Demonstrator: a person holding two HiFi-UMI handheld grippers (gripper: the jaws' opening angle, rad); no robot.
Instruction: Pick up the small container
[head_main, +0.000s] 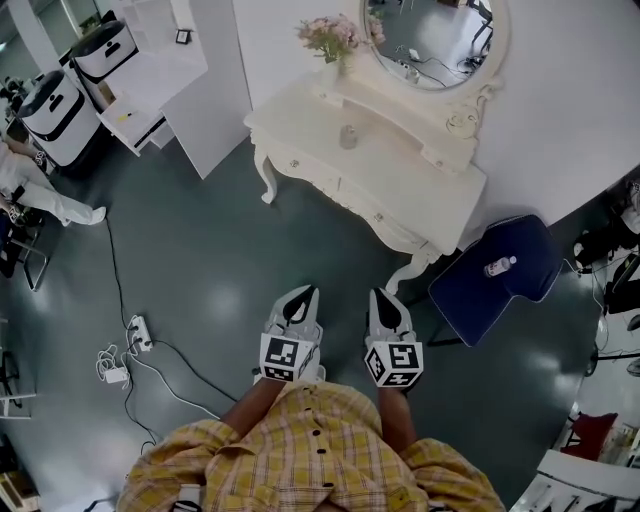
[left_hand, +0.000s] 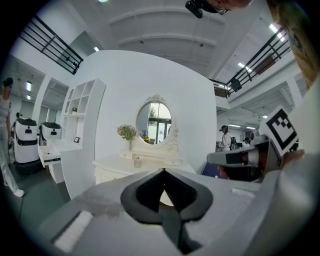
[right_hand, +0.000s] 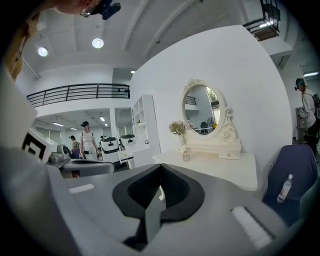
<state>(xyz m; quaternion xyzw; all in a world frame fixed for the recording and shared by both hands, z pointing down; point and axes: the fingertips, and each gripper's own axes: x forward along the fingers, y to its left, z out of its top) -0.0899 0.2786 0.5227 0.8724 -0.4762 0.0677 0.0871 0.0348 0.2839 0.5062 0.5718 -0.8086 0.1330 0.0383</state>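
Note:
The small container (head_main: 348, 136) is a little clear jar on the white dressing table (head_main: 300, 128), in front of the oval mirror. It also shows far off in the left gripper view as the small container (left_hand: 137, 161) and in the right gripper view as the small container (right_hand: 186, 156). My left gripper (head_main: 303, 293) and right gripper (head_main: 381, 296) are held side by side over the floor, well short of the table and pointing toward it. In both gripper views the jaws meet at the tips, with nothing between them: left gripper (left_hand: 163, 171), right gripper (right_hand: 161, 166).
A vase of pink flowers (head_main: 333, 40) stands at the table's left end. A blue chair (head_main: 500, 275) with a plastic bottle (head_main: 499, 266) on its seat is right of the table. Cables and a power strip (head_main: 138, 332) lie on the floor at left. White shelving (head_main: 160, 60) stands behind.

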